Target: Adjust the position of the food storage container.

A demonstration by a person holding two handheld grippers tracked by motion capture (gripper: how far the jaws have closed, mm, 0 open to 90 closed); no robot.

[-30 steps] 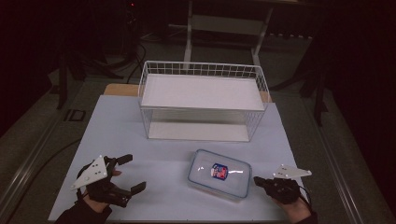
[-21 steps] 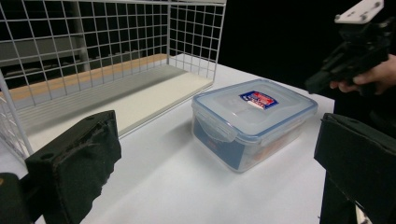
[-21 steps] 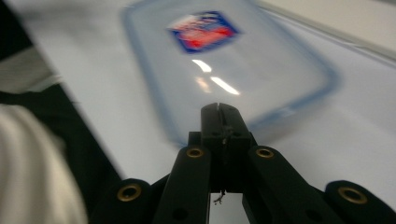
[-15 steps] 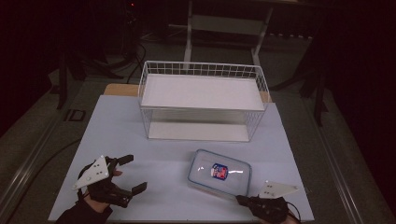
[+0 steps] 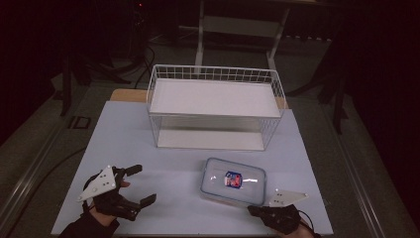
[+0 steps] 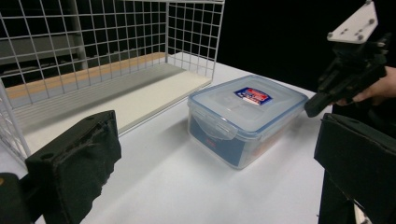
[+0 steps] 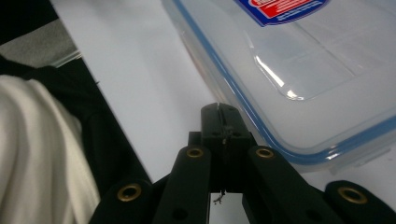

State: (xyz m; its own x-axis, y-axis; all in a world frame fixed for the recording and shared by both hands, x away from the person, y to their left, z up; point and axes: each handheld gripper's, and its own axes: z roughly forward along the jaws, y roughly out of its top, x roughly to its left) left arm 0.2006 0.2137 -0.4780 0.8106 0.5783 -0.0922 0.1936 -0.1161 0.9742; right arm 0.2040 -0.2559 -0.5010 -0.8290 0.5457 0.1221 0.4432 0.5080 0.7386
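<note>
Right gripper (image 5: 256, 210) sits at the table's near edge, toward the near right corner, jaws pressed together with nothing between them; in the right gripper view the closed tip (image 7: 219, 112) rides just beside the blue-rimmed lid edge of the plastic container (image 7: 299, 60), low against its near side. Can't tell whether the tip touches the rim. My read: closed jaws work as a single probe here, likely lined up to nudge the box or get under a lid clip, not to grab. Left gripper (image 5: 138, 184) rests near the near left corner, jaws wide apart and empty, pointed across the table at the container (image 6: 245, 119), well apart from it; looks parked and ready to brace or clamp the far side. The container (image 5: 234, 181) lies flat, lid on, near the front edge right of centre, red-and-blue label (image 5: 232, 179) up. Behind it, toward the back edge, the white wire basket (image 5: 216, 79) stands with its open side facing the box, a plausible destination.
</note>
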